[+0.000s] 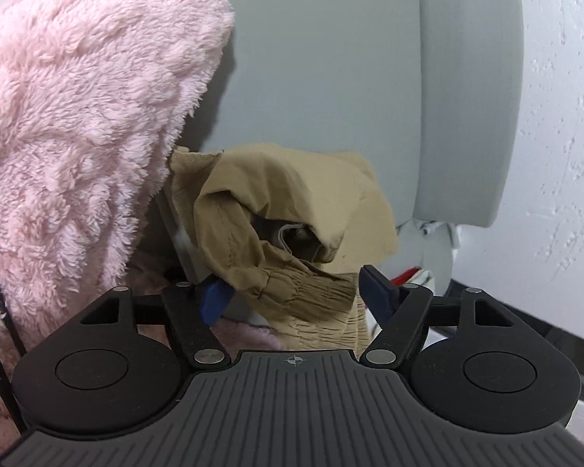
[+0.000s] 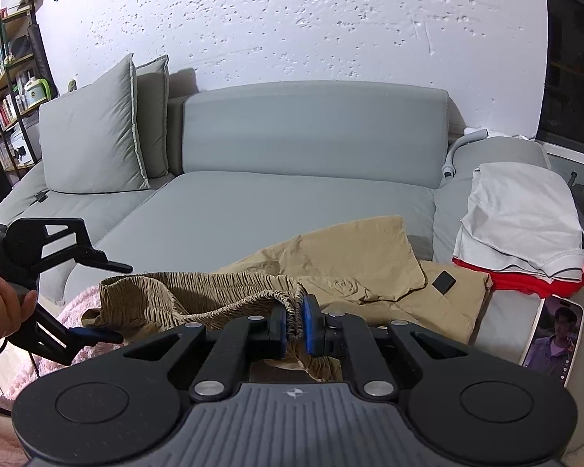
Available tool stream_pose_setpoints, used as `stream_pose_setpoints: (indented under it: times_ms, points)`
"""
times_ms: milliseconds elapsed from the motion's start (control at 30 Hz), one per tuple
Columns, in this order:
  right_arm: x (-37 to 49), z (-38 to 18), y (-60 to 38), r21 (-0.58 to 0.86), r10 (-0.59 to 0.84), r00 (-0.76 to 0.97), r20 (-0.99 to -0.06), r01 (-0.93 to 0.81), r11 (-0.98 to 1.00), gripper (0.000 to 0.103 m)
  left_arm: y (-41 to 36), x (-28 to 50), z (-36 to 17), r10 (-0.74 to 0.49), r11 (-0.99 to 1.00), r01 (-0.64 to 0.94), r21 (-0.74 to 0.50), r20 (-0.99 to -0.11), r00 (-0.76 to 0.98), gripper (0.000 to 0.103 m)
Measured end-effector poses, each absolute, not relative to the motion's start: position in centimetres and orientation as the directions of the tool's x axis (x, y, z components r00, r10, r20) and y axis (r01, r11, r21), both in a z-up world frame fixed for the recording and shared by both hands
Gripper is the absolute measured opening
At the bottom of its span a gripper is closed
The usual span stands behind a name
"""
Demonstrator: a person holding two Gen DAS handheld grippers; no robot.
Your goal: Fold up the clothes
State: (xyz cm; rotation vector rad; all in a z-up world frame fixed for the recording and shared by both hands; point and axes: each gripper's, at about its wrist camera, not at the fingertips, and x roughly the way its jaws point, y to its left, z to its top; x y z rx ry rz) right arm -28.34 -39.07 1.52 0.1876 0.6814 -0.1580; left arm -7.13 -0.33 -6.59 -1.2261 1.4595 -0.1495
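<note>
- Home living room.
- Grey sofa [image 2: 292,202] against textured white wall [image 2: 292,19], two cushions [image 2: 93,140] at its left end.
- Bookshelf [image 2: 7,89] with books, far left.
- Folded clothes [image 2: 521,218] stacked at sofa's right end; phone [image 2: 554,338] at front right edge.

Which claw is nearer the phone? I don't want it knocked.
Right. The right claw, shut on the khaki shorts, sits just left of the phone; the left claw, open, is far across the waistband.
</note>
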Motion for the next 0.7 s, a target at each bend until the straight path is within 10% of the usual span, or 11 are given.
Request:
stream_pose_setpoints:
  times_ms: [233,467,700]
  points:
    - [-28.7,1.6,-38.7,0.123,-0.082,0.772,-0.631,0.204,0.971,0.010,-0.8,-6.1,-7.5,-0.685,0.503,-0.602,-0.620,-0.711,0.159,0.080]
    - [-29.1,1.4,-39.2,0.121,-0.094,0.754,-0.650,0.224,0.967,0.010,-2.7,-5.0,-6.5,-0.676,0.650,-0.439,-0.620,-0.736,0.039,0.025]
    - [-29.2,0.3,-39.0,0.045,-0.045,0.675,-0.736,0.115,0.992,0.010,-0.8,-5.2,-4.3,-0.624,0.770,-0.205,-0.605,-0.780,-0.043,0.015]
